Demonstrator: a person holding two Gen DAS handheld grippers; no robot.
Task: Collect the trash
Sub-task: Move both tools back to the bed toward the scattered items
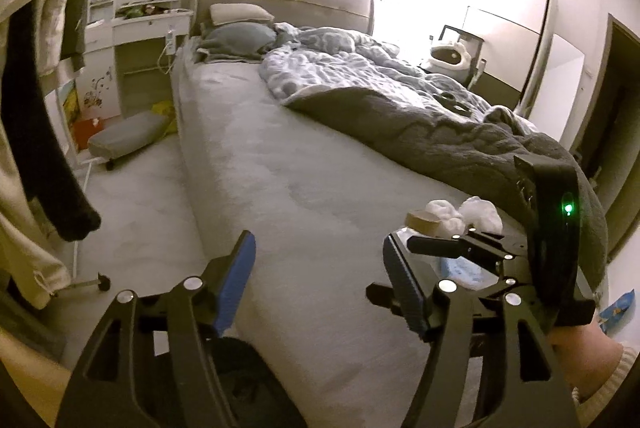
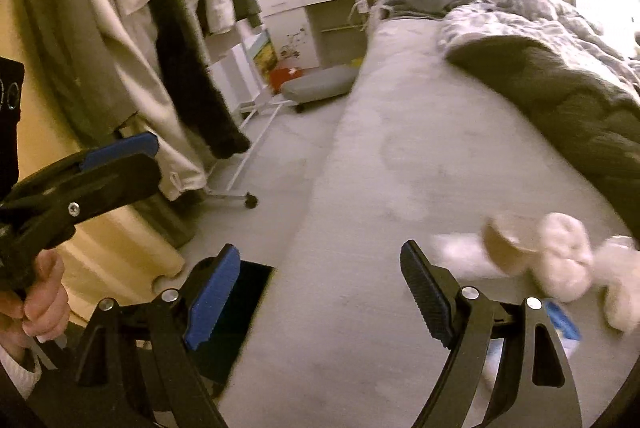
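We are holding the left gripper [image 1: 316, 284] with its jaws apart and nothing between them, over the near edge of the bed [image 1: 288, 164]. We are holding the right gripper [image 2: 320, 292] wide as well, empty, aimed along the same bare sheet. The trash is lying just to the right of both tools, near the bed's foot: crumpled tissues [image 2: 568, 260], a cardboard roll [image 2: 500, 240] touching them, and a blue-printed packet [image 2: 564, 320] partly hidden behind the right gripper's finger. In the left view the right gripper is sitting just in front of the tissues [image 1: 480, 216].

What we are worried about: the right view is blurred, so a hasty close may be landing beside the pile; the tissues are soft and light and may be slipping from wide jaws; the roll could be rolling off the edge; a low approach could be pinching the sheet or the blanket [image 1: 440, 132] instead.

We are reading no brand or writing anywhere; the packet's print is too blurred
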